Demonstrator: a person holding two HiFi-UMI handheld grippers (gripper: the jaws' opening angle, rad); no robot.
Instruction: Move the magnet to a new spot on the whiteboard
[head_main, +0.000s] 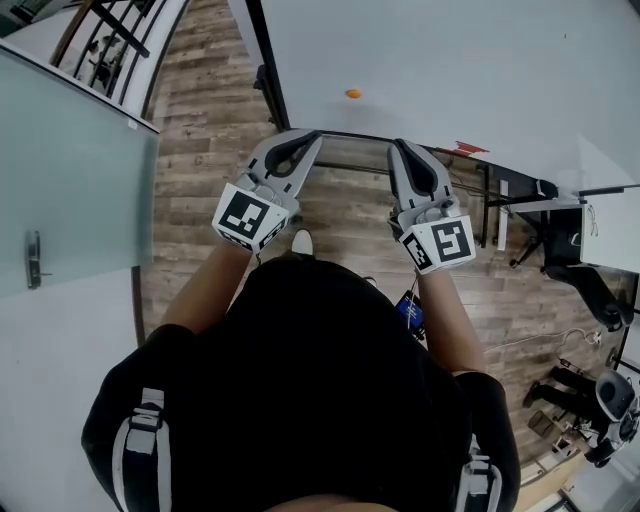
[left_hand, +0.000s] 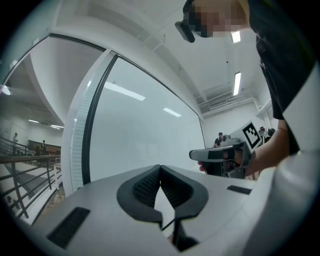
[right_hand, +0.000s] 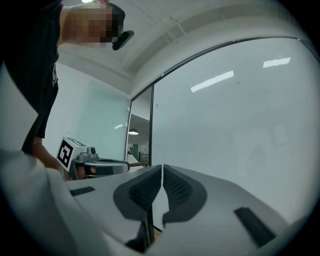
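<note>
A small orange magnet (head_main: 353, 93) sticks to the whiteboard (head_main: 450, 60), low on it near the bottom edge. Both grippers point level at the board, just short of it and below the magnet. My left gripper (head_main: 315, 134) (left_hand: 160, 168) has its jaws together with nothing between them. My right gripper (head_main: 396, 143) (right_hand: 162, 168) also has its jaws closed and empty. The magnet shows in neither gripper view; each sees only bare whiteboard (left_hand: 145, 140) (right_hand: 235, 145) ahead. The right gripper (left_hand: 220, 155) appears in the left gripper view, and the left gripper (right_hand: 95, 167) in the right gripper view.
A frosted glass door (head_main: 70, 180) with a handle (head_main: 33, 260) stands at the left. The board's dark frame post (head_main: 265, 70) runs down to the wooden floor (head_main: 200, 150). A railing (head_main: 100, 45) is at the top left. A desk and chair legs (head_main: 560, 240) stand at the right.
</note>
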